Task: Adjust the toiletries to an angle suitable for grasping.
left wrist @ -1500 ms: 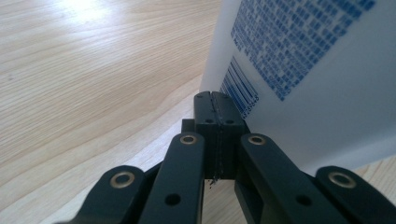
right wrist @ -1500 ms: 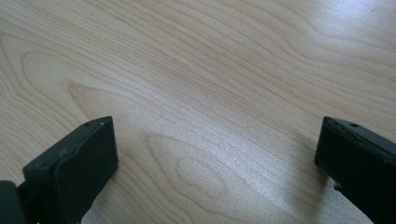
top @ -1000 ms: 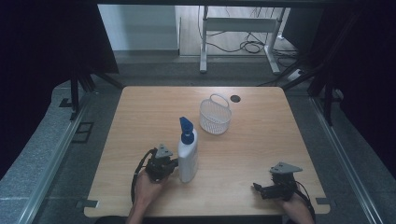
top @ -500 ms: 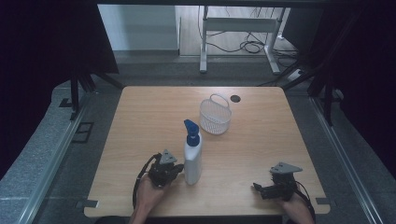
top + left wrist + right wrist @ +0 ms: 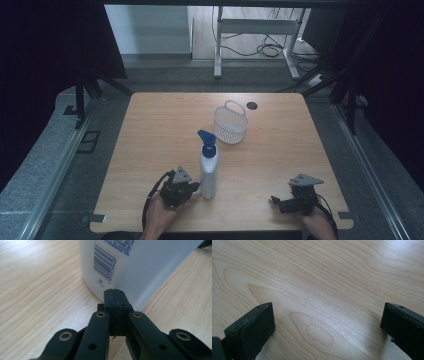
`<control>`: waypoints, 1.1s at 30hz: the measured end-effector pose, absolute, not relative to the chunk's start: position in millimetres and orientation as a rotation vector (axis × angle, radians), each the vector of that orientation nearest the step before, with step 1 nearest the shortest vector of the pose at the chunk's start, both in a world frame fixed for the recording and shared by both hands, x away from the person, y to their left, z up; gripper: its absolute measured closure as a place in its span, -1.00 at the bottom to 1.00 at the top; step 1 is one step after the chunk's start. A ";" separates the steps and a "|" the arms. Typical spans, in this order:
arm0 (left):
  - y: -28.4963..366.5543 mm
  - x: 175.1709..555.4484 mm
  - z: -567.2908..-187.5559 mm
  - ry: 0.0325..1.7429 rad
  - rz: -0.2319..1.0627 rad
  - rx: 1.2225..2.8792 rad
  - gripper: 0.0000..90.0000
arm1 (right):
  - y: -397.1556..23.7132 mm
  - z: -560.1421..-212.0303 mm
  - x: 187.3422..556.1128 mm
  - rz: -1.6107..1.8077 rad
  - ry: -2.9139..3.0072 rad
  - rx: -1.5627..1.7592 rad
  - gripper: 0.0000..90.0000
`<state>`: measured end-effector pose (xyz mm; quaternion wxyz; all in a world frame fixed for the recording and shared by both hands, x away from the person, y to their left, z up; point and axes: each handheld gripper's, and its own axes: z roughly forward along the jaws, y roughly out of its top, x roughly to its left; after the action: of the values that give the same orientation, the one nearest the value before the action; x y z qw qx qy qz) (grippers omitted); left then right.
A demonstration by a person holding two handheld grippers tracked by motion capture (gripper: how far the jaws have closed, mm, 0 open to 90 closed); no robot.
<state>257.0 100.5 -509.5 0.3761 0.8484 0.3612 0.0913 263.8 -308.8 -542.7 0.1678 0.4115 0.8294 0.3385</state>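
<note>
We see that the spray bottle (image 5: pixel 208 169) has slid across the table (image 5: pixel 150 130), away from its left edge and a little nearer the person, and now stands upright closer to the middle. Our left gripper (image 5: pixel 192 187) has travelled with it, its closed tips right at the bottle's base, probably touching it. The left hand (image 5: pixel 160 215) has shifted along too.

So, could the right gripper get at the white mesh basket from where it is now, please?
Probably yes: the right gripper is open with nothing between its jaws, and only bare table lies between it and the basket; the spray bottle stands off to the side.
</note>
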 end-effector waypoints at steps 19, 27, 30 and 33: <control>75.4 255.7 -511.5 0.836 0.208 2.189 0.98 | -308.5 -542.7 264.0 0.963 2.360 1.170 -1.00; 61.8 258.5 -514.5 0.810 0.205 2.194 0.98 | -308.0 -542.7 264.3 0.964 2.360 1.169 -1.00; 56.5 260.0 -515.8 0.803 0.204 2.205 0.98 | -307.9 -542.7 264.4 0.965 2.360 1.169 -1.00; 55.5 259.7 -516.1 0.798 0.201 2.213 0.98 | -307.9 -542.7 264.3 0.965 2.361 1.169 -1.00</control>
<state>259.7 55.5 -516.1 0.3803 0.8668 0.3127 0.0787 264.3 -307.9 -542.7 0.1674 0.4108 0.8296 0.3391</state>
